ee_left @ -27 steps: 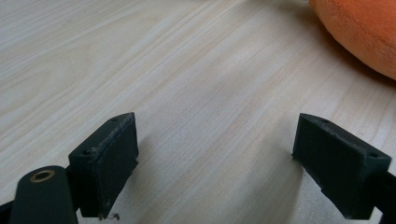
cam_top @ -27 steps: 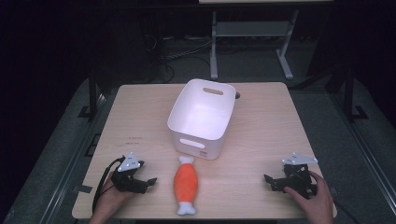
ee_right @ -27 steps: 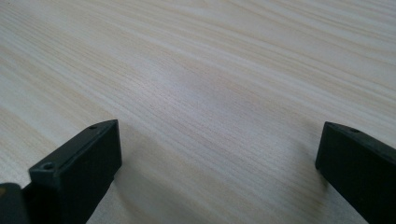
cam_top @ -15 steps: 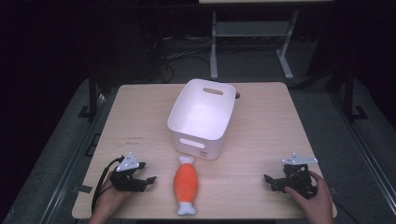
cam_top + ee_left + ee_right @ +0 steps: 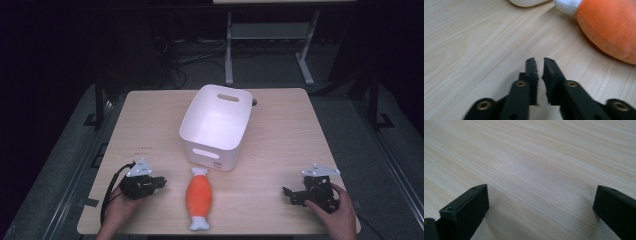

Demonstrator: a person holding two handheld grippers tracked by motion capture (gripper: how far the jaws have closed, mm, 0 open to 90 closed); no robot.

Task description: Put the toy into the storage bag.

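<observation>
With the plush toy [image 5: 199, 198] lying on the surface [image 5: 280, 150] just before the white bin [image 5: 217, 125], the nearly closed, empty left tool [image 5: 159, 182] should open wide first, while the right tool [image 5: 289, 192] waits open and empty.

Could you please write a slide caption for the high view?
Two handheld grippers, left and right, rest either side of an orange plush toy before a white bin.
</observation>
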